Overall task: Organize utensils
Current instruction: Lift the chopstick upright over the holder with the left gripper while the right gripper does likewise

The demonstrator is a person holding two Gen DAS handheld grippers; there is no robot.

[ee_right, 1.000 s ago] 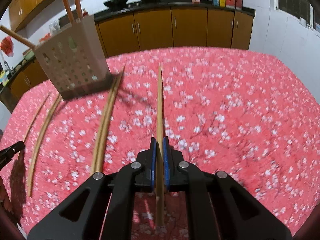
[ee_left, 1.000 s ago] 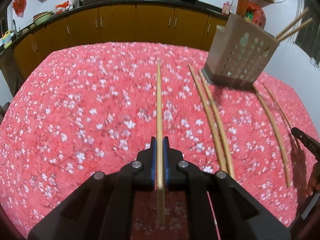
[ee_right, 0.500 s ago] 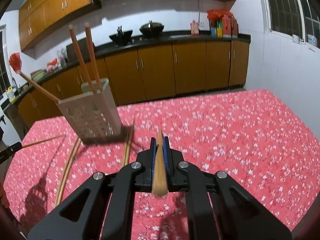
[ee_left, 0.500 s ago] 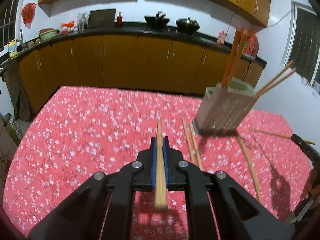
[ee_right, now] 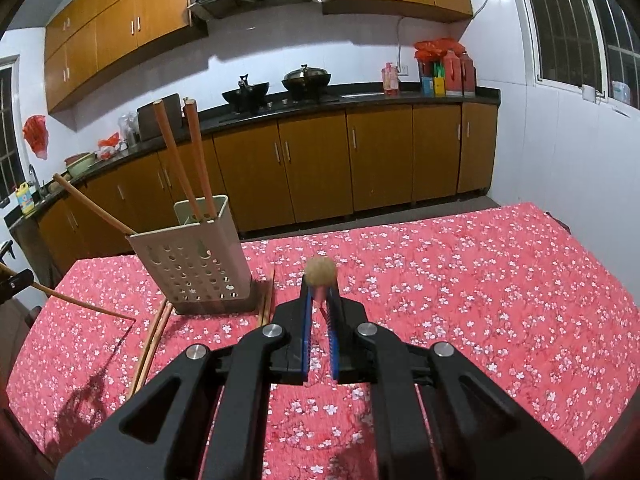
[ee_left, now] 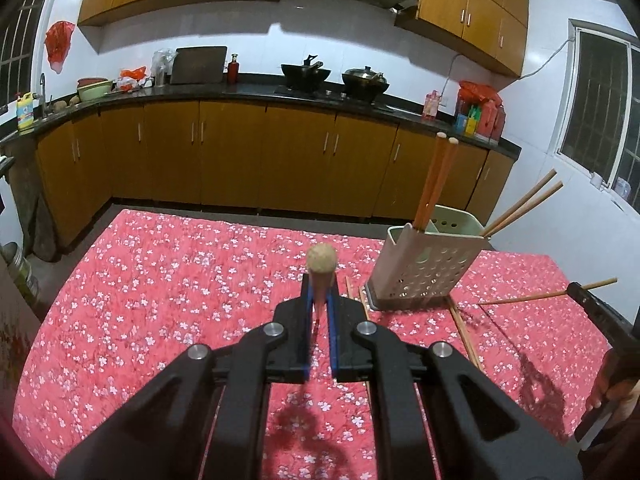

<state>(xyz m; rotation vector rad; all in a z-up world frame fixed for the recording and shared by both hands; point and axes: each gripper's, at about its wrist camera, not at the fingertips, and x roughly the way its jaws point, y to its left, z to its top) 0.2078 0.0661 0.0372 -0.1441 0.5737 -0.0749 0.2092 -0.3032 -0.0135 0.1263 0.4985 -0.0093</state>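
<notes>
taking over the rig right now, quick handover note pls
Left gripper: shut on a chopstick, raised off the table, end-on to its camera.
Right gripper: shut on another chopstick, likewise raised.
Holder stands on the table between the grippers, four chopsticks already in it.
Loose chopsticks lie on the cloth either side of the holder's base.
Left: drop both held chopsticks into the holder, then collect the loose ones.

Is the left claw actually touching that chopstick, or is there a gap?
Touching. In the left wrist view, the left gripper pinches the chopstick between its blue pads, seen end-on.
</notes>
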